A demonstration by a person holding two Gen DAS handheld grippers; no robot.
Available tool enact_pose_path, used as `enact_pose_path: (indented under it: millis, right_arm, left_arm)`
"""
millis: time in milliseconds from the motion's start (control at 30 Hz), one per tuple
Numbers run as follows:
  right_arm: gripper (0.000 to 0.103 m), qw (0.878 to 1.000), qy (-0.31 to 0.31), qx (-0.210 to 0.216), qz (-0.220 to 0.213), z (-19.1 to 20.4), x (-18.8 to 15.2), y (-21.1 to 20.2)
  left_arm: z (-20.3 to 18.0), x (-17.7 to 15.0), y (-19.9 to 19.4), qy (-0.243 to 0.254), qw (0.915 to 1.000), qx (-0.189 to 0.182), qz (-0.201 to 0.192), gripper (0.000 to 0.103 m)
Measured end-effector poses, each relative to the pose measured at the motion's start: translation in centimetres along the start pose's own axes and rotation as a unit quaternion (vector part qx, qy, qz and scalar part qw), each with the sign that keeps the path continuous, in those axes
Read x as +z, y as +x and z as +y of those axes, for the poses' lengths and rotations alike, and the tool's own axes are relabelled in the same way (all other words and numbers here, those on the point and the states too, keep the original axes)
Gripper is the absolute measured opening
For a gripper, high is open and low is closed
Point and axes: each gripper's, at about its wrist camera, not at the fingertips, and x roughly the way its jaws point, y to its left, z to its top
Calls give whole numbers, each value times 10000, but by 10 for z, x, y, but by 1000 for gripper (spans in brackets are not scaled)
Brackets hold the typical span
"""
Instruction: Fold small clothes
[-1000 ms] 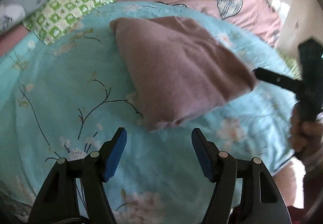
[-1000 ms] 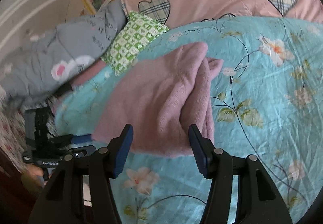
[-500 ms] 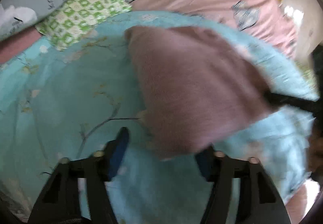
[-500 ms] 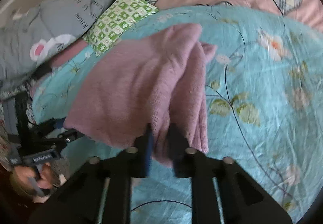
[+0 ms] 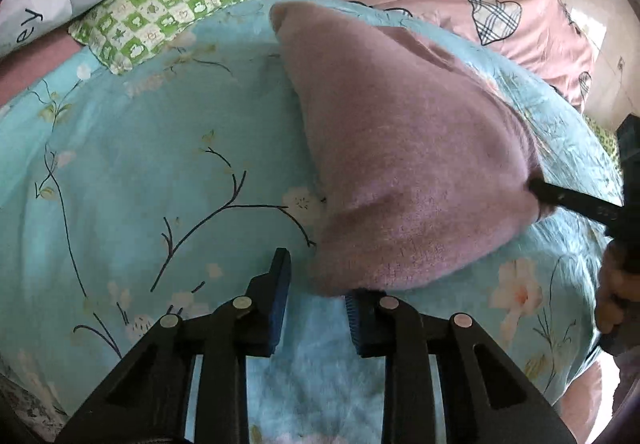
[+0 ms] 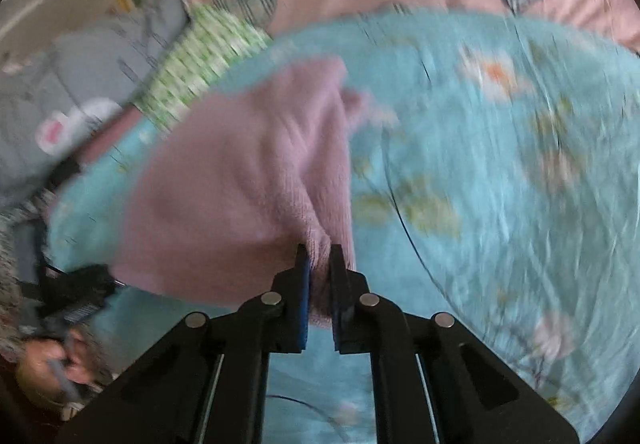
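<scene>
So my right gripper (image 6: 319, 272) was already pinched tight on the near corner of the pink garment (image 5: 404, 164) lying on the teal floral sheet (image 5: 160, 148), while my left gripper (image 5: 316, 308) was closing around its other near corner, nothing gripped yet.

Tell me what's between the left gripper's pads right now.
In the left wrist view, the left gripper is closing on the near corner of the mauve knit garment, which reaches between the pads; teal floral bedsheet lies beneath.
</scene>
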Motion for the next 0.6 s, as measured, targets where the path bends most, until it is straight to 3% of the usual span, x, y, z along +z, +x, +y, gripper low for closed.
enact_pose_path:
  millis: [100, 267, 367, 500, 600]
  right_arm:
    - [10, 9993, 310, 225, -45, -9, -1, -3]
    - [26, 9998, 173, -18, 40, -2, 5, -14]
    - [28, 9993, 355, 52, -58, -4, 10, -30]
    - [28, 9980, 468, 135, -402, 0, 25, -50]
    - [28, 9954, 541, 544, -567, 14, 51, -48]
  left_arm:
    - [-1, 0, -3, 54, 9999, -93, 55, 30]
    - [7, -8, -18, -3, 9986, -498, 203, 31]
    - [19, -8, -39, -91, 9958, -905, 106, 31]
    - [30, 20, -58, -182, 9930, -1157, -170, 35]
    - [28, 57, -56, -285, 9891, -1380, -429, 35]
